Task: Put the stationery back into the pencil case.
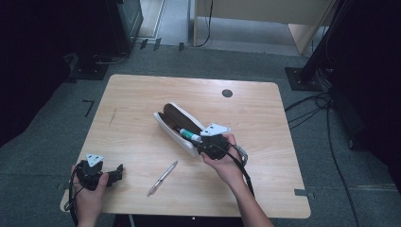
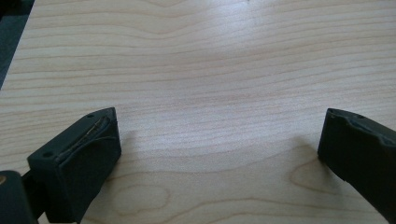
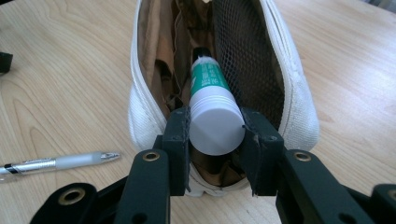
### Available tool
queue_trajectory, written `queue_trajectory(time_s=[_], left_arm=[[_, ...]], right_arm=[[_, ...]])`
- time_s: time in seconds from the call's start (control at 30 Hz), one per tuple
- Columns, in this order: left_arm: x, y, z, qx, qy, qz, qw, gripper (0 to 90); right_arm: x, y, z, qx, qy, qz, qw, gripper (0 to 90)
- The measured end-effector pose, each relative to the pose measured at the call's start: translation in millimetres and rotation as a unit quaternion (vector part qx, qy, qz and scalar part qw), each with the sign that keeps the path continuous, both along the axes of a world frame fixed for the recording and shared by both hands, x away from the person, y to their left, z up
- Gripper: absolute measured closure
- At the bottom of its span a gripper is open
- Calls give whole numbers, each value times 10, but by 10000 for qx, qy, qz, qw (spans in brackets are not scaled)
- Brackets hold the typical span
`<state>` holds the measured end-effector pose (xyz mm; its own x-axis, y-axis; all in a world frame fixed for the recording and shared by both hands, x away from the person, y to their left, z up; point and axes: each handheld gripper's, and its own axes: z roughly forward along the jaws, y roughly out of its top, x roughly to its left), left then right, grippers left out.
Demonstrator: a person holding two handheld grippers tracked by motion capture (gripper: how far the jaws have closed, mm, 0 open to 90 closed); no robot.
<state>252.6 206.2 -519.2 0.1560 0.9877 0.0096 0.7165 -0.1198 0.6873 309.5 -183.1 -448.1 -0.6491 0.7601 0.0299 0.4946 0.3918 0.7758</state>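
The counter [image 1: 142,99] carries an open white pencil case [image 1: 176,128] near its middle. The case is judged soft and light, likely to slump or slide if pushed, so its rim would best be steadied. A green-and-white glue stick [image 3: 212,109] is clamped at its white cap end by the right tongs [image 3: 213,133], its far end already inside the case mouth. It is judged stiff, light and smooth, liable to slip unless gripped across the cap. A pen [image 1: 162,178] lies on the near counter. The left tongs [image 2: 219,140] stand wide apart, holding nothing, at the near left.
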Motion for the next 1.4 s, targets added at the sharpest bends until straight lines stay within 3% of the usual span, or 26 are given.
queue_trajectory(time_s=[0.13,0.43,0.87,1.17,1.4], left_arm=[[0,-1,0,-3,-1,3,10000,0],[0,-1,-1,-7,-10,8,10000,0],[0,-1,0,-2,-4,6,10000,0],[0,-1,-1,-7,-7,8,10000,0],[0,-1,-1,-7,-4,6,10000,0]], right_arm=[[18,45,-13,-64,8,-18,10000,656],[-34,126,94,-87,-491,-47,9987,659],[113,230,0,-113,-393,-36,9992,657],[197,287,-127,-343,-368,86,9987,657],[133,230,-74,-372,-387,121,9985,657]])
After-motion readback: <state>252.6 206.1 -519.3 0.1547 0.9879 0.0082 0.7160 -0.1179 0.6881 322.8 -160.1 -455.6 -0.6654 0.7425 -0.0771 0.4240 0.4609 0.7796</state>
